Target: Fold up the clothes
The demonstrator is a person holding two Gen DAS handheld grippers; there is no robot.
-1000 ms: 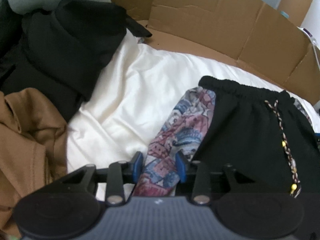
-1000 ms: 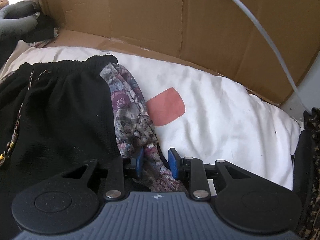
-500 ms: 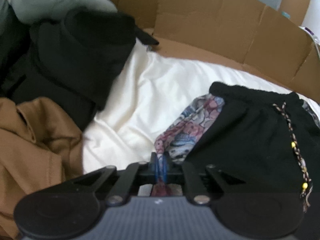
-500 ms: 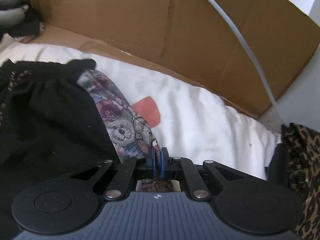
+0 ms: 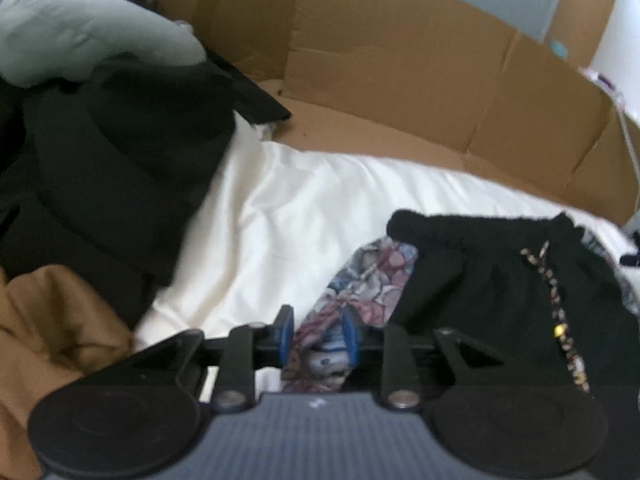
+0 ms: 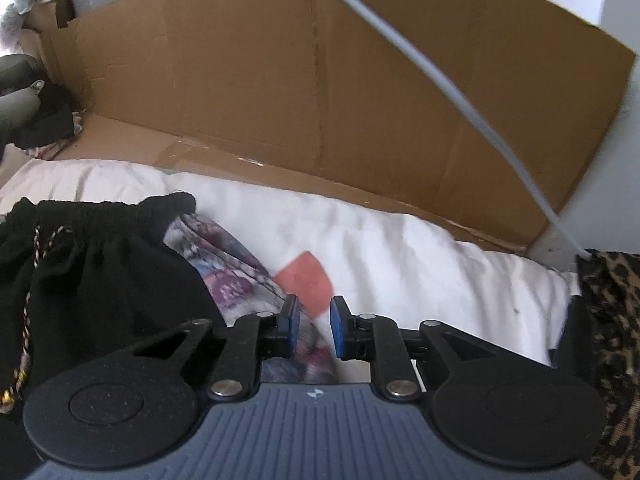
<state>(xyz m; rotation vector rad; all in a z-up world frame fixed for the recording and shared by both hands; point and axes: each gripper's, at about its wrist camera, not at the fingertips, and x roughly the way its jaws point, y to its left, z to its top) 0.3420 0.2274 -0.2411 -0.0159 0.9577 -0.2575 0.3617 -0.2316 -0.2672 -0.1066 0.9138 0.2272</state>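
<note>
Cardboard walls [image 6: 280, 92], grey cable [image 6: 452, 92].

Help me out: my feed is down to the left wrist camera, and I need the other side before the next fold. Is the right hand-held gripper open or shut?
Observer: The right hand-held gripper is open. Its jaws stand apart at the patterned side panel of the black shorts.
Operator: Anything on the bedding near it?
Observer: A salmon-pink patch shows on the white sheet, just ahead of the fingertips.
Operator: And further right?
Observer: A leopard-print garment lies at the sheet's right edge.
</note>
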